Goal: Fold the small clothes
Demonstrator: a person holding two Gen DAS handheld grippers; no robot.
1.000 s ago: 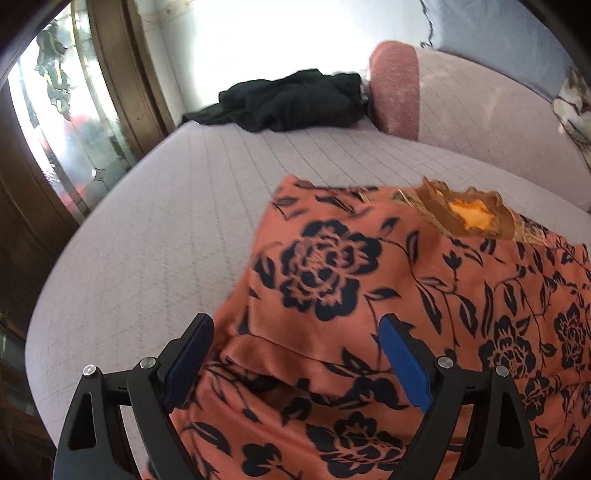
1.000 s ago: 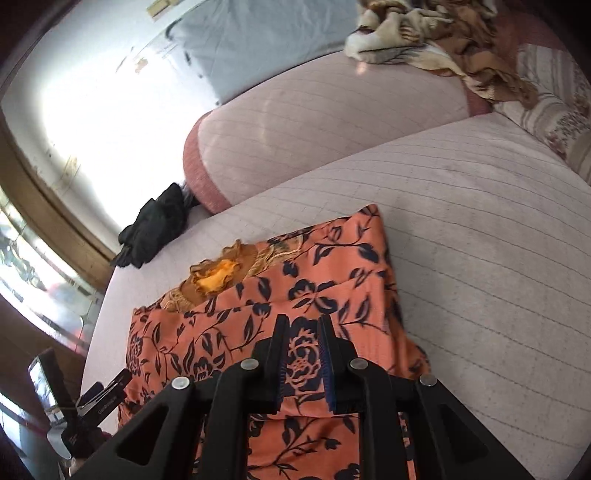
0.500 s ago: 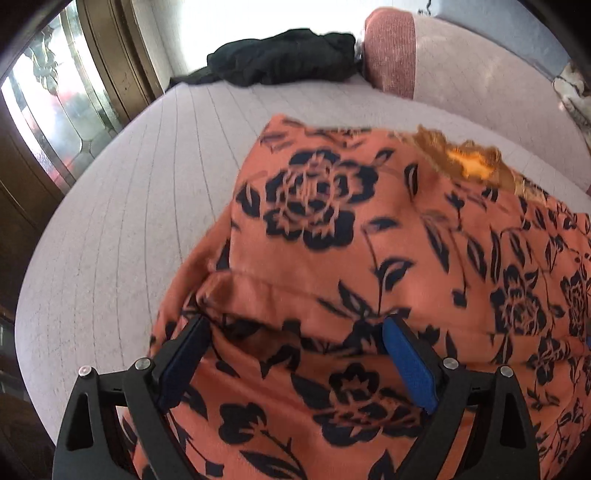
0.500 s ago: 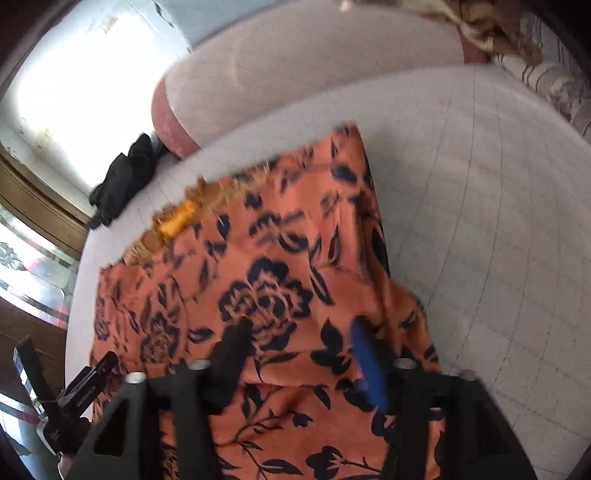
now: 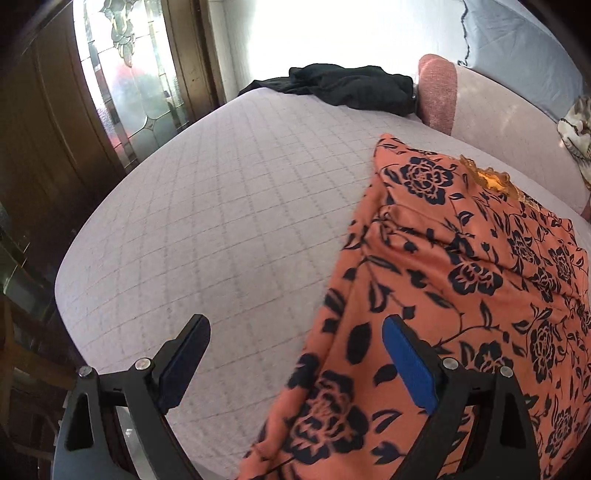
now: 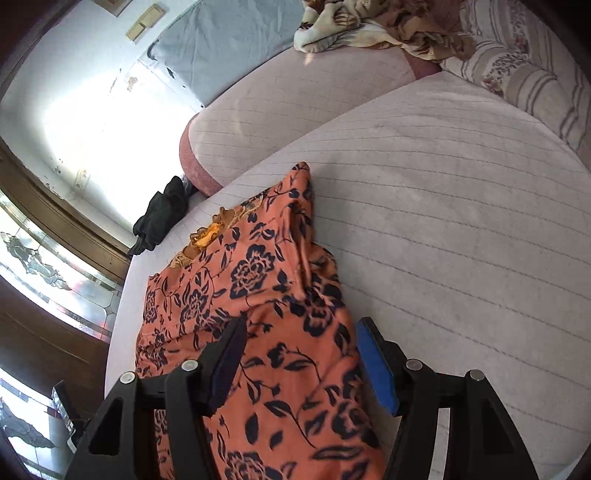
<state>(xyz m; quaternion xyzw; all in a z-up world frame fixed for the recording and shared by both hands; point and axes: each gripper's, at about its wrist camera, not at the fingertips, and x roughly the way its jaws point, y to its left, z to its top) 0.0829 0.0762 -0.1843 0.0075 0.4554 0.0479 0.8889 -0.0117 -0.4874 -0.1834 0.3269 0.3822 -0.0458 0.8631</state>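
An orange garment with dark navy flowers [image 5: 461, 280] lies folded on the pale quilted bed [image 5: 229, 236]; a yellow lace trim [image 5: 491, 181] shows at its far edge. My left gripper [image 5: 295, 354] is open and empty, over the garment's left edge, with the right finger above the cloth. In the right wrist view the same garment [image 6: 266, 295] runs away from me. My right gripper [image 6: 303, 354] is open and empty, just above the garment's near right part.
A black garment [image 5: 351, 88] lies at the bed's far end, next to a pink bolster [image 5: 437, 92]. A patterned blanket [image 6: 369, 22] and a striped pillow [image 6: 524, 74] sit at the head. A wooden door with leaded glass [image 5: 122, 74] stands left.
My right gripper was shut on the garment a second ago, then opened and let it go. My left gripper stayed open and shifted left, off the middle of the cloth toward its left edge.
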